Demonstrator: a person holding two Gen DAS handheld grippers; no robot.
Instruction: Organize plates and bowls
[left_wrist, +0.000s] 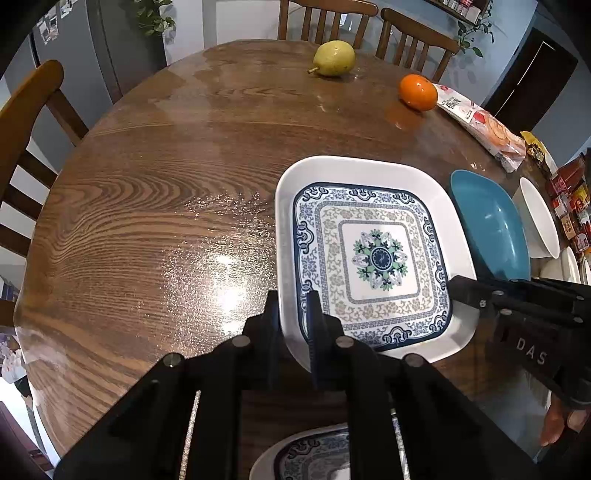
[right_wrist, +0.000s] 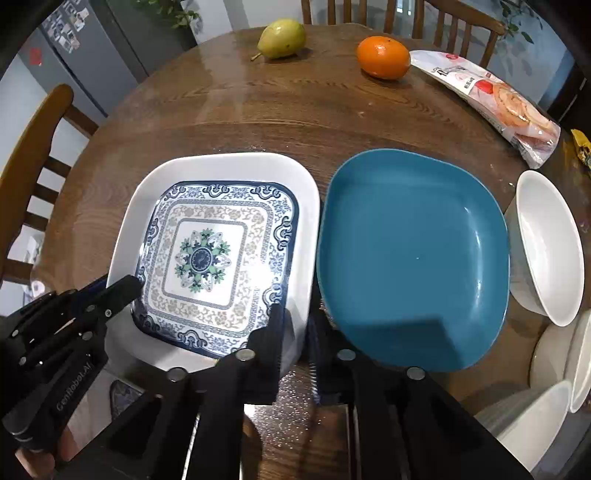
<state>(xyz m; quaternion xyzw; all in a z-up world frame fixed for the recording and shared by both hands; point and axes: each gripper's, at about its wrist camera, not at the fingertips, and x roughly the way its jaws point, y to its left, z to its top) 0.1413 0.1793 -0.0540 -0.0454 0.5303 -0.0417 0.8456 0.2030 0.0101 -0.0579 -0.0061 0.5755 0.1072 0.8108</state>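
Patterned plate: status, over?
Both tongs, left and right, shut on the patterned plate's near rim, one each side. Blue plate right beside it, bowls further right. Nothing blocking.

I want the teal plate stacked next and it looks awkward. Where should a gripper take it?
Grip the teal plate by its raised near rim, coming from above at the near edge: it lies flat, its left rim crowds the patterned plate, and a white bowl sits close on its right.

Pretty bright, even indoor light. Big white glare patch on the glossy counter (left_wrist: 225, 280) in the left wrist view, sparkly speckles around it. Heavy fisheye bending with black corners. Centre's sharp; the blue plate (right_wrist: 413, 258) carries a dark shadow near its front edge.
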